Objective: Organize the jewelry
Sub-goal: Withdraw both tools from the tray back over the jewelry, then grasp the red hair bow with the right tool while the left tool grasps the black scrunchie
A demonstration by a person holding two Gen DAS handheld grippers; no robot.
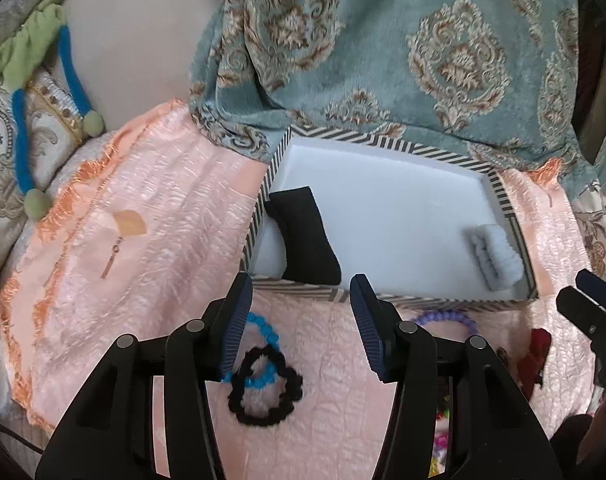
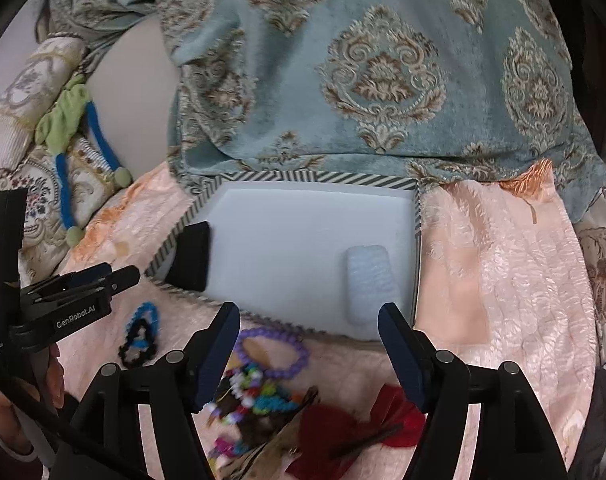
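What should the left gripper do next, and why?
Probably lower the left gripper onto the black scrunchie and close on it. Its jaws are open and empty, and the scrunchie lies just below them on the pink cloth, overlapping the blue bead bracelet. The striped box directly ahead has bare floor left for it.

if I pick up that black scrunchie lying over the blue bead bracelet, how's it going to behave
The black scrunchie looks like soft, fuzzy fabric, so it will probably flop and squash, and weigh little. It overlaps the blue bead bracelet, so it may drag that along.
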